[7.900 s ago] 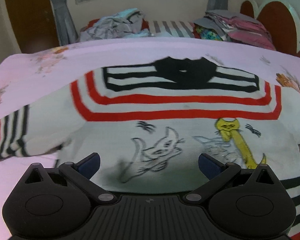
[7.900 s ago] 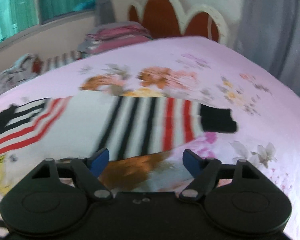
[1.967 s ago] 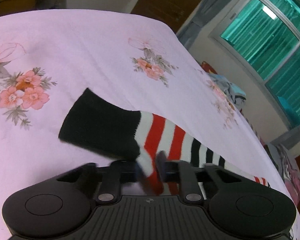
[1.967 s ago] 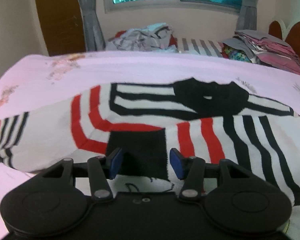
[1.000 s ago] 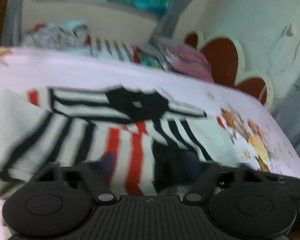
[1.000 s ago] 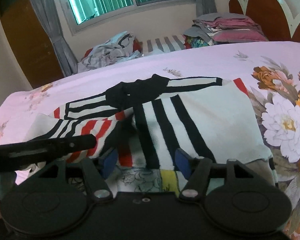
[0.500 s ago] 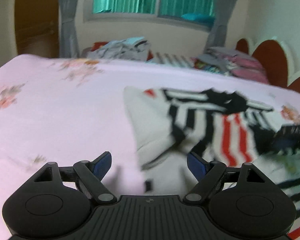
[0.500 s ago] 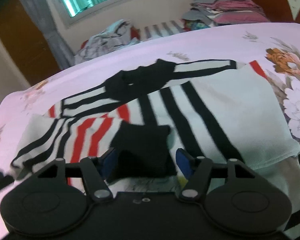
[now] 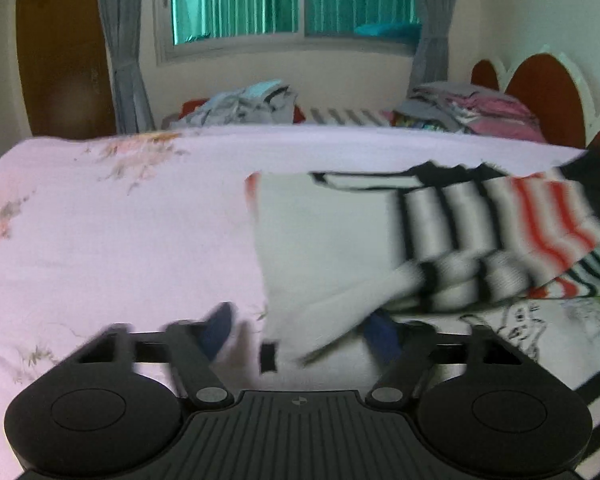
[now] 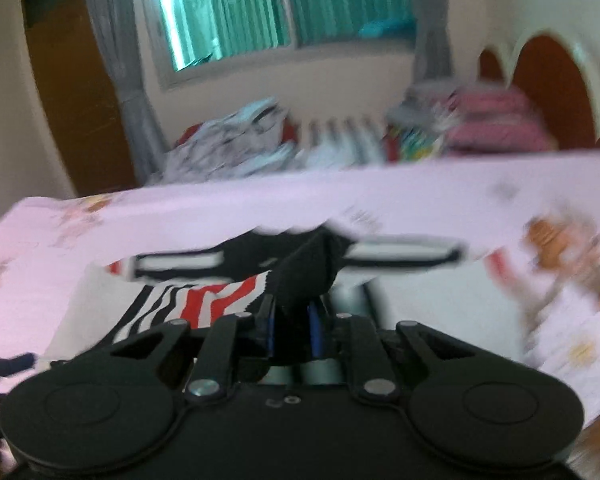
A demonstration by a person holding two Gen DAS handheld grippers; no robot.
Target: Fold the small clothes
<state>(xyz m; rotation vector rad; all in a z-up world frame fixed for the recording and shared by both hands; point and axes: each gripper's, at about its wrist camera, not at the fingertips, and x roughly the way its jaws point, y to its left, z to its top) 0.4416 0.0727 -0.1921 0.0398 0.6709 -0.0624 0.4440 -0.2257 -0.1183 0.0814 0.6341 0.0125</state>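
A white sweater (image 9: 332,240) with black and red stripes and cat drawings lies on the pink floral bed sheet (image 9: 120,240). One striped sleeve (image 9: 500,232) is folded across its body. My left gripper (image 9: 298,330) is low at the sweater's near left edge. Its jaws are closing, the white fabric edge lies between the blue pads (image 9: 216,328), and a gap still shows. My right gripper (image 10: 292,332) is closing on the sleeve's black cuff (image 10: 308,276), which stands pinched up between its pads above the sweater (image 10: 204,300). Both views are motion-blurred.
Loose clothes (image 9: 252,104) are heaped beyond the bed's far edge under the window, and a folded stack (image 9: 472,112) lies by the brown headboard (image 9: 540,96). Bare pink sheet spreads left of the sweater. A brown door (image 9: 60,60) is at far left.
My right gripper's jaws came together on the black cuff and raised it. My left gripper dropped toward the sweater's left edge and its jaws narrowed around the white fabric.
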